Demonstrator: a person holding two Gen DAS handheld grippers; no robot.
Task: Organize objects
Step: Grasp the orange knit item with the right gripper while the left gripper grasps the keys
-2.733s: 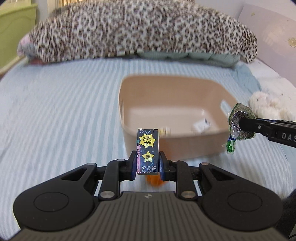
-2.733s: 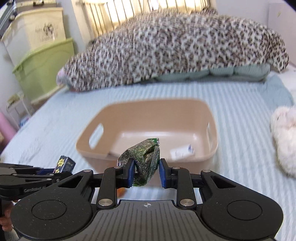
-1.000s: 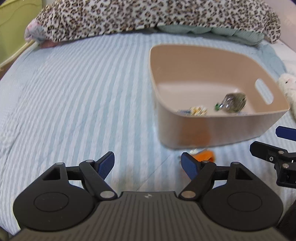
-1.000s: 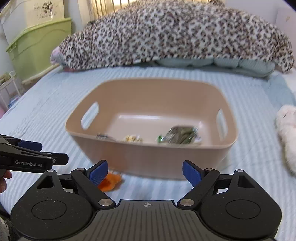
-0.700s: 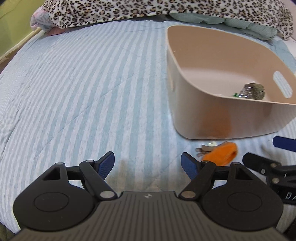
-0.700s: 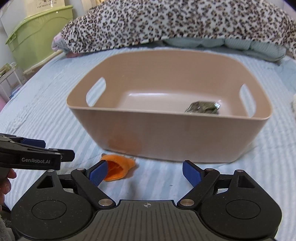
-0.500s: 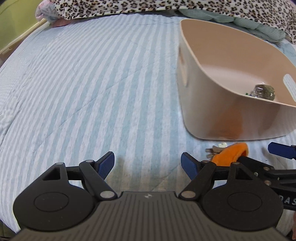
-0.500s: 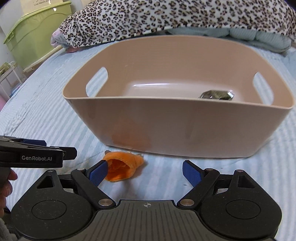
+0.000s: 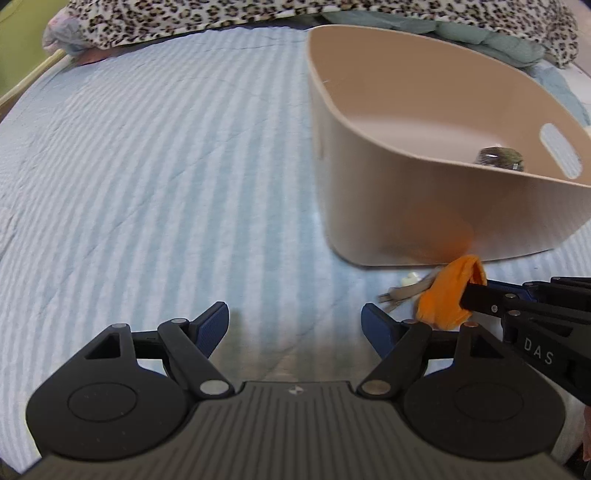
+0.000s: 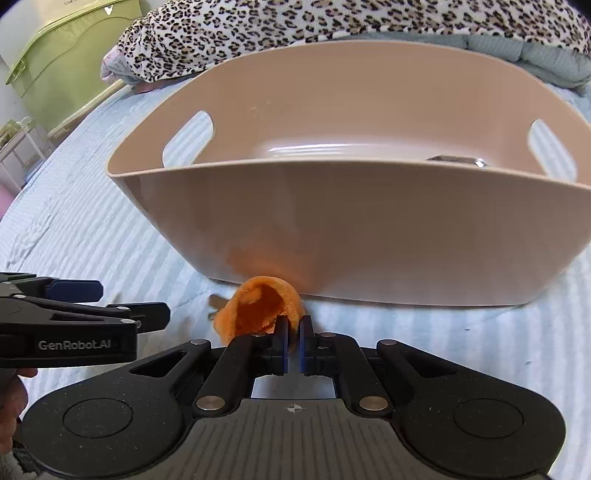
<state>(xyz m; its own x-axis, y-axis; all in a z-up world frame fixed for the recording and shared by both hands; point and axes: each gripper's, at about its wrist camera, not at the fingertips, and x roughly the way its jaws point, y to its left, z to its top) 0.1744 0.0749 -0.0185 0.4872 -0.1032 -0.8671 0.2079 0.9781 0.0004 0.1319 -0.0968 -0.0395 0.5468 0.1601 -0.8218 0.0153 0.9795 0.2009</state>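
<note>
A tan plastic basket [image 10: 369, 229] stands on the striped bed; it also shows in the left wrist view [image 9: 424, 206]. A dark green wrapped packet [image 9: 498, 157] lies inside it. An orange plush pouch [image 10: 258, 306] with keys attached [image 9: 402, 290] lies on the bed just in front of the basket. My right gripper [image 10: 291, 332] is shut on the pouch's near edge; the pouch also shows in the left wrist view [image 9: 448, 295]. My left gripper [image 9: 295, 325] is open and empty, low over the bed, left of the pouch.
A leopard-print pillow [image 10: 332, 26] lies across the far side of the bed. A green storage bin [image 10: 70, 55] stands off the bed at the far left. The striped blue sheet [image 9: 147, 166] stretches to the left of the basket.
Both grippers let go of their items into the basket, then came down in front of it. My right gripper has closed on the orange pouch; the left stays open.
</note>
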